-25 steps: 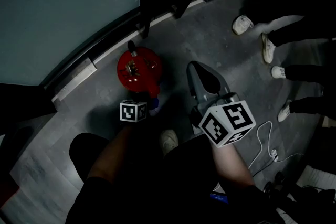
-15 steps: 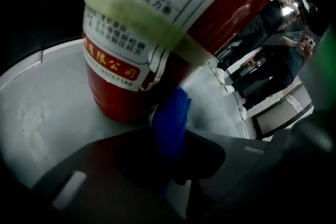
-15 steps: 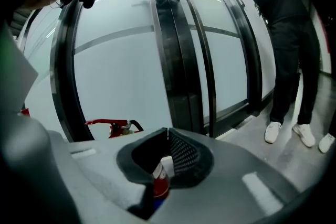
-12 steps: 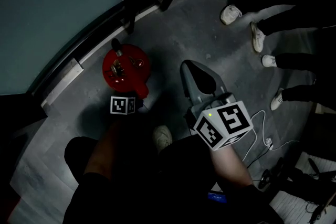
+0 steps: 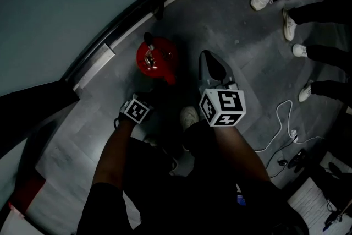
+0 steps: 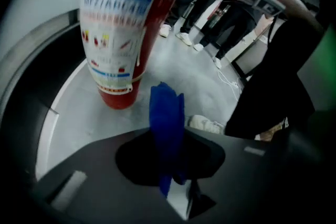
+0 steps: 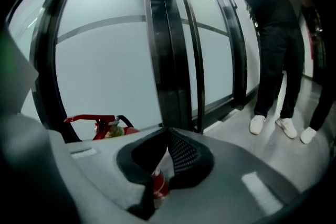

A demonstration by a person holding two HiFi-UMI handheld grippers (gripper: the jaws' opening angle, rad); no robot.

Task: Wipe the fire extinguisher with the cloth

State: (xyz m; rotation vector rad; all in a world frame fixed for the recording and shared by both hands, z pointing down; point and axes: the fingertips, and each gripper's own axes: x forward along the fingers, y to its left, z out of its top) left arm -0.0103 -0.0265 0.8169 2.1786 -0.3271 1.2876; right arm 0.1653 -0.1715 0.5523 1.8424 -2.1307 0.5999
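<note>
Fire extinguisher (image 6: 123,34) is upright on the grey floor (image 5: 231,36), ahead of the left jaws and off to their left, at the foot of the curved glass wall (image 5: 66,3). It has a red body and a white label (image 6: 118,13) with a blue band facing the left gripper view. Left gripper (image 6: 168,176) has its jaws clamped on the blue cloth (image 6: 167,118). The cloth sticks up out of the jaws, level with the lower end of the cylinder and just to its right. A sliver of floor shows between them, so no contact. In the head view the extinguisher (image 5: 157,58) sits just past the left gripper (image 5: 144,97), and the cloth can't be made out there. Right gripper (image 7: 168,136) has its jaws closed tip to tip with nothing held. It sits to the extinguisher's right, apart from it. From its view the red lever and valve head (image 7: 100,123) show beyond the jaws on the left, and a bit of red body shows through the slot low between them. A white sneaker (image 6: 207,124) is right of the left jaws. Dark window frames (image 7: 168,44) stand dead ahead of the right jaws. Bystanders' dark-trousered legs and white shoes (image 7: 273,126) are ahead to the right. A white cable (image 5: 280,124) lies on the floor right of the right gripper (image 5: 209,60).
</note>
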